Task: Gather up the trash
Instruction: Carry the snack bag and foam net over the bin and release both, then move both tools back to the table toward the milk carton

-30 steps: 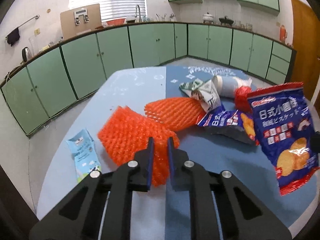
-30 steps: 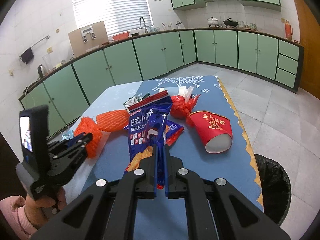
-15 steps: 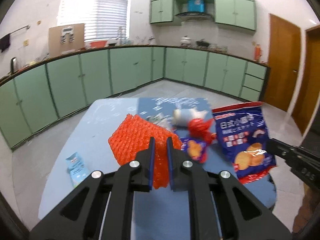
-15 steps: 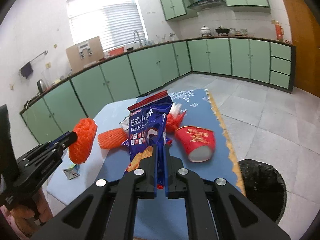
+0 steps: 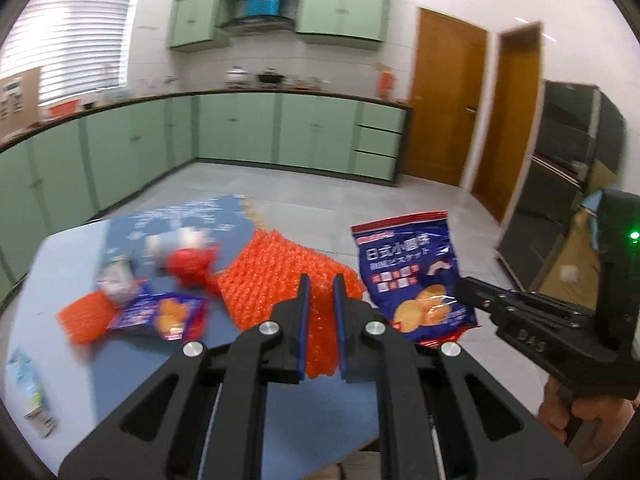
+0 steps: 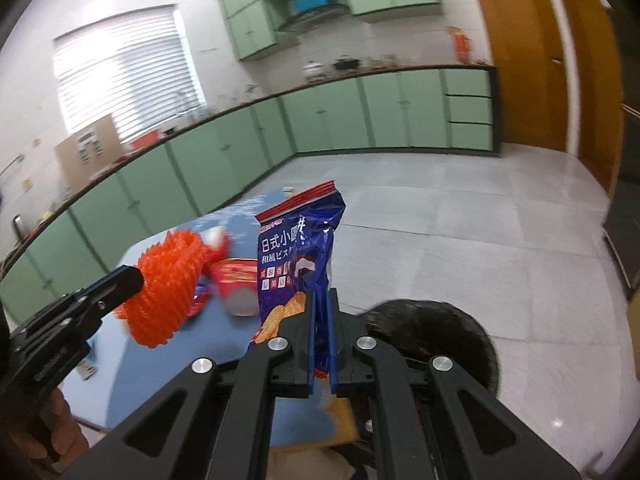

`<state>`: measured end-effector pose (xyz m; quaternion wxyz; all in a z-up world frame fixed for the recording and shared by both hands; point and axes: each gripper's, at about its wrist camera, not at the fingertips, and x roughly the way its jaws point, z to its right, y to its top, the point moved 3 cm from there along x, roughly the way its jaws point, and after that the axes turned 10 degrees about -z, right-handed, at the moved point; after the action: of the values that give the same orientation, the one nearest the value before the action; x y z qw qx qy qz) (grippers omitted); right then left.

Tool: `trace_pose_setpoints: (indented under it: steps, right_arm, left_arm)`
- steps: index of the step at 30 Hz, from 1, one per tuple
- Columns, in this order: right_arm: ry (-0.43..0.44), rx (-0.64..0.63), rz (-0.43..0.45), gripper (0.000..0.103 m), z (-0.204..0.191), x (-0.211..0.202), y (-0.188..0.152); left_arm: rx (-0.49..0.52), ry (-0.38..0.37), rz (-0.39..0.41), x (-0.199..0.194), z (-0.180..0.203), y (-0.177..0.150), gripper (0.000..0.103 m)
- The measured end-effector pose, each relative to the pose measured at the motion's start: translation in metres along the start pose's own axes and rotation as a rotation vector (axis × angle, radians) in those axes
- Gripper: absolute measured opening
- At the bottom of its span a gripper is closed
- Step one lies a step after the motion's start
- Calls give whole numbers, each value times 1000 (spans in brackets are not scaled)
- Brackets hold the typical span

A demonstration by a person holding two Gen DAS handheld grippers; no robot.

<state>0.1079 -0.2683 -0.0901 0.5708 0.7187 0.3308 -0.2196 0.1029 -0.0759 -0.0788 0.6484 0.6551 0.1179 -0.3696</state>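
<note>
My left gripper [image 5: 319, 292] is shut on an orange foam net [image 5: 276, 276], lifted clear of the blue table [image 5: 256, 408]. In the right wrist view the same foam net [image 6: 168, 284] hangs from the left gripper [image 6: 132, 280] at the left. My right gripper [image 6: 320, 304] is shut on the lower edge of a blue snack bag [image 6: 298, 256], held upright in the air. That snack bag [image 5: 412, 276] also shows at the right of the left wrist view, pinched by the right gripper [image 5: 462, 286]. A black-lined trash bin [image 6: 436, 336] stands on the floor just behind the right gripper.
On the table lie a second orange foam net [image 5: 82, 316], a smaller blue snack bag [image 5: 164, 316], a red wrapper [image 5: 188, 264], a red paper cup [image 6: 236, 284] and a milk carton [image 5: 30, 388]. Green cabinets line the walls; wooden doors stand at the right.
Both grippers swung to the right with their loads, off the table's middle toward its right edge. The trash bin now sits close behind the right gripper.
</note>
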Motion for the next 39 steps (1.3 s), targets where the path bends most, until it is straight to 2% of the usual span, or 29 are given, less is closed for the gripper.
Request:
trace_pose_setpoints:
  steps: [5, 10, 17, 23, 27, 28, 31, 33, 36, 39]
  right_arm:
    - [-91, 80, -20, 5, 51, 2, -13]
    - [-162, 144, -58, 5, 91, 11, -27]
    - [-223, 208, -125, 5, 135, 35, -48]
    - [-233, 246, -181, 6, 159, 59, -64]
    - [-244, 243, -201, 13, 162, 67, -62]
    - [-245, 246, -202, 20, 162, 67, -61]
    - [-249, 252, -192, 27, 161, 64, -58]
    - [-256, 245, -182, 37, 158, 60, -55]
    - [-262, 229, -157, 44, 153, 52, -48]
    - [-258, 187, -118, 55, 136, 43, -35]
  left_arm:
    - [32, -127, -71, 40, 34, 1, 10]
    - [66, -220, -149, 83, 66, -1, 10]
    - [103, -263, -276, 146, 93, -10, 10]
    - [104, -288, -346, 170, 97, -17, 12]
    - [95, -287, -353, 173, 95, -15, 25]
    - [86, -288, -350, 171, 94, -14, 34]
    - [71, -288, -339, 166, 90, -10, 36]
    - [55, -284, -325, 160, 85, -6, 36]
    - [28, -273, -292, 145, 73, 2, 37]
    - [5, -230, -240, 123, 59, 8, 43]
